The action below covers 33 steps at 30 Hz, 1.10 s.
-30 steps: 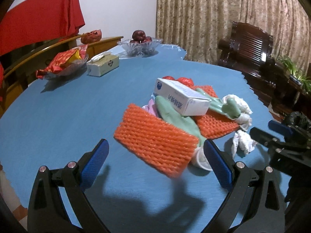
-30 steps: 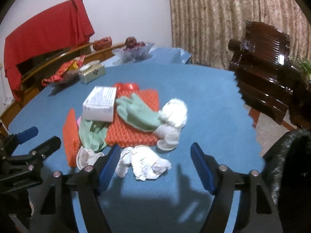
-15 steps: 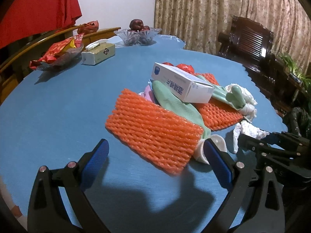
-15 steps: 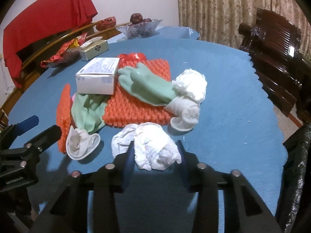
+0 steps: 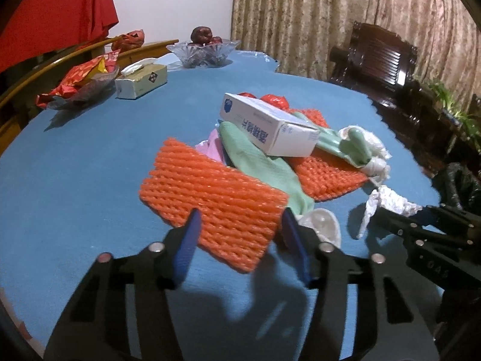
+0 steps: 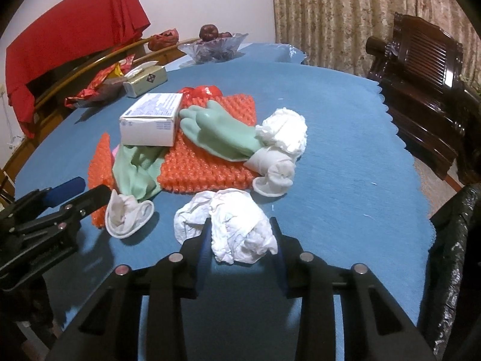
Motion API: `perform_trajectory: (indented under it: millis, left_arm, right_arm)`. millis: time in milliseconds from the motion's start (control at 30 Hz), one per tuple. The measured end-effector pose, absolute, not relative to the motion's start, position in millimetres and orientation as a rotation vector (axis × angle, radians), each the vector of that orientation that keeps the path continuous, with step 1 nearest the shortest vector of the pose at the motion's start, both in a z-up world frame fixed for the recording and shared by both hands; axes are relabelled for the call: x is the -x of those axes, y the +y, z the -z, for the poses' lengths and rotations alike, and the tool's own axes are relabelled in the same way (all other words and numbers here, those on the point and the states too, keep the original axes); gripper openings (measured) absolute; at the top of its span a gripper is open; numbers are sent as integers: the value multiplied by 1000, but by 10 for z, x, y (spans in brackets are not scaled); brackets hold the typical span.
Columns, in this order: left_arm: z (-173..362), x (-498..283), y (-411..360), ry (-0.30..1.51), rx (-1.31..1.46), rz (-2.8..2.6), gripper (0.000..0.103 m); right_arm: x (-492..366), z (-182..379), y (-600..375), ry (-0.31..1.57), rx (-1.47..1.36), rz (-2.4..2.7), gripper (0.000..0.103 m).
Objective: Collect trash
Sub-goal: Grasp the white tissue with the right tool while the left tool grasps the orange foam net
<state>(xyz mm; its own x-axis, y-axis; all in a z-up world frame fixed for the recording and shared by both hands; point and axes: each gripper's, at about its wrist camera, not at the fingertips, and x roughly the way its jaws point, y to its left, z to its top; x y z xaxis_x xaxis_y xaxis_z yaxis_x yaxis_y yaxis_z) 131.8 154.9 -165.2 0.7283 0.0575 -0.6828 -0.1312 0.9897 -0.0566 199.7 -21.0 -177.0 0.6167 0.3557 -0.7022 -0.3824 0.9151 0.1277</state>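
1. The left gripper (image 5: 240, 225) is closing its jaws on the near end of an orange foam net (image 5: 210, 198); the blue pads meet its two side edges, and the net's near corner hangs just off the blue table (image 5: 90, 156).
2. The right gripper (image 6: 240, 234) pinches a crumpled white tissue (image 6: 231, 225) between its pads at the table's near edge. The left view shows only a scrap of that tissue, hidden behind the right gripper's black frame.
3. The net's long axis runs from the left gripper up and left, away from the camera. The right view shows only its thin edge, behind the left gripper.
4. Just beyond the net lies the rest of the trash: a green glove (image 5: 264, 168) partly under a white box (image 6: 150, 120), a second foam net (image 6: 207, 162) beneath both, and another green glove (image 6: 219, 132) lying across it with its fingers pointing toward the box.
5. The right view alone shows the white wad (image 6: 285, 132) at that glove's cuff clearly. A white cuff (image 6: 126, 213) lies beside the held tissue.
6. Farther off stand a tissue box (image 5: 141, 81), red wrappers (image 5: 81, 81) and a glass bowl (image 5: 204, 51) of fruit.
7. A black bag (image 6: 454, 258) hangs off the right edge, with dark wooden chairs (image 6: 421, 69) and a curtain (image 5: 330, 15) behind.
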Motion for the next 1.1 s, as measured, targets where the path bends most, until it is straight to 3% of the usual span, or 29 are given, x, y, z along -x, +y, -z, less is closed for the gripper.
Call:
perform_trajectory:
  millis: [67, 200, 300, 567, 633, 667, 700, 767, 1100]
  left_arm:
    - [1628, -1302, 1546, 743, 113, -93, 39]
    - [1622, -1301, 1530, 752, 126, -52, 10]
    - [1626, -1291, 1511, 758, 125, -44, 5]
    - [1571, -1257, 1472, 745, 124, -49, 4]
    - [1573, -1256, 1482, 754, 139, -47, 9]
    - [1580, -1260, 1491, 758, 144, -51, 18]
    - [1584, -1262, 1500, 761, 147, -52, 36]
    - [1590, -1255, 1506, 762, 153, -64, 54]
    - [1597, -1402, 1528, 751, 133, -107, 72]
  right_arm:
    - [-1980, 1757, -222, 798, 36, -426, 36]
    - [-1952, 1709, -236, 790, 32, -428, 36]
    - [-1931, 1681, -255, 784, 29, -428, 36]
    - [-1888, 1631, -325, 773, 20, -422, 36]
    - [-1897, 1643, -325, 778, 19, -421, 36]
    - [-1895, 1651, -329, 780, 20, -422, 36]
    - [-1905, 1663, -327, 785, 19, -421, 36]
    - [-1909, 1684, -336, 790, 19, -421, 36]
    - [-1964, 1765, -325, 809, 23, -423, 36]
